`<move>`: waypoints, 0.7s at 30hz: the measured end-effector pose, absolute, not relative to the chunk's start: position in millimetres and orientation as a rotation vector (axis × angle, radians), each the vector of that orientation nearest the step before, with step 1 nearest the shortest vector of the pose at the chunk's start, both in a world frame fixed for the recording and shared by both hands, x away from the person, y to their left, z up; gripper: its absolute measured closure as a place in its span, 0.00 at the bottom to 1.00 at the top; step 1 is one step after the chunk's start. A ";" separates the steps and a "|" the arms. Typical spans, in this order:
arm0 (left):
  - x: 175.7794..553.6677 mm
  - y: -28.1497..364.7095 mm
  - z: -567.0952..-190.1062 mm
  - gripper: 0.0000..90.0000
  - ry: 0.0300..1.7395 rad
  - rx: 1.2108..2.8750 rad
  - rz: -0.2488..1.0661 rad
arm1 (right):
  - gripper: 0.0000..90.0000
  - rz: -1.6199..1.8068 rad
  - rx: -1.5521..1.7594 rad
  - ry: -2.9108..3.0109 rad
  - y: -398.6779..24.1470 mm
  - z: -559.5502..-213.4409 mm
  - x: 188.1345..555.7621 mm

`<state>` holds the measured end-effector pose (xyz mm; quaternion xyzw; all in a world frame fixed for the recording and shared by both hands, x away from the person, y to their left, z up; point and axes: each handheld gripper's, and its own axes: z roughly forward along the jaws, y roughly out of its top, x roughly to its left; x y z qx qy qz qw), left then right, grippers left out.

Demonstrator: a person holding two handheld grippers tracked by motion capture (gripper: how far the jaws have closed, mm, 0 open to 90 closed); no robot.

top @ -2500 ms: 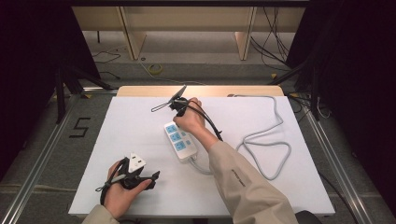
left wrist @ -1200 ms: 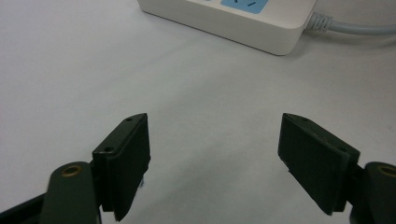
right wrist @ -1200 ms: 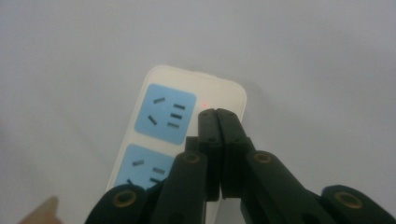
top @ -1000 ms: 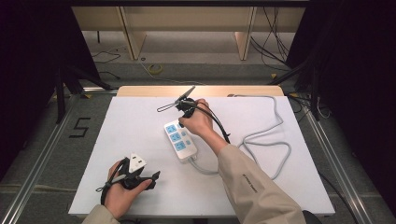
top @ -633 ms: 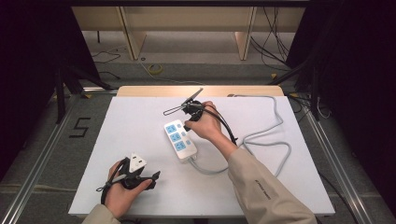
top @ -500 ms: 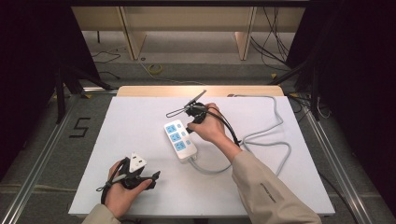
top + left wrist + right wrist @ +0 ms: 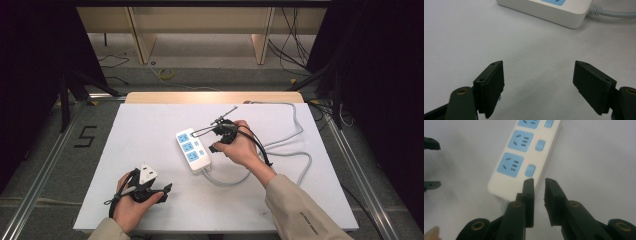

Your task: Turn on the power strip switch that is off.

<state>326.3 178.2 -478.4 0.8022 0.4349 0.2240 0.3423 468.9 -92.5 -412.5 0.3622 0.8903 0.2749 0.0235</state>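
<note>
A white power strip (image 7: 192,150) with blue sockets and blue switches lies mid-table. Its grey cable (image 7: 295,150) loops off to the right. My right gripper (image 7: 216,145) hovers at the strip's right side. In the right gripper view its jaws (image 7: 539,182) hang over the near end of the strip (image 7: 524,157), by the closest switch (image 7: 530,170). They have just been opening and stand a little apart with nothing between them. Small red lights glow beside the switches. My left gripper (image 7: 162,190) rests near the table's front left, jaws (image 7: 539,82) wide open over bare table.
The strip's cable runs to the table's far right corner and off the edge. The white table top (image 7: 125,130) has free room left of the strip. In the left gripper view the strip's corner (image 7: 554,10) and cable (image 7: 614,13) lie just ahead.
My right hand has come from the strip's far end toward the right and nearer me, and its jaws have parted a little. The left hand has kept still.
</note>
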 end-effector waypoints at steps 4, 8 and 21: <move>326.4 177.6 -478.5 0.28 1.130 2.089 0.584 | 0.85 0.864 1.122 2.750 -105.0 -414.1 456.7; 326.8 177.5 -478.6 0.28 1.133 2.087 0.580 | 0.84 0.885 1.131 2.741 -118.6 -416.8 447.2; 327.8 178.3 -478.8 0.27 1.145 2.075 0.574 | 0.78 0.928 1.148 2.695 -159.5 -425.2 418.3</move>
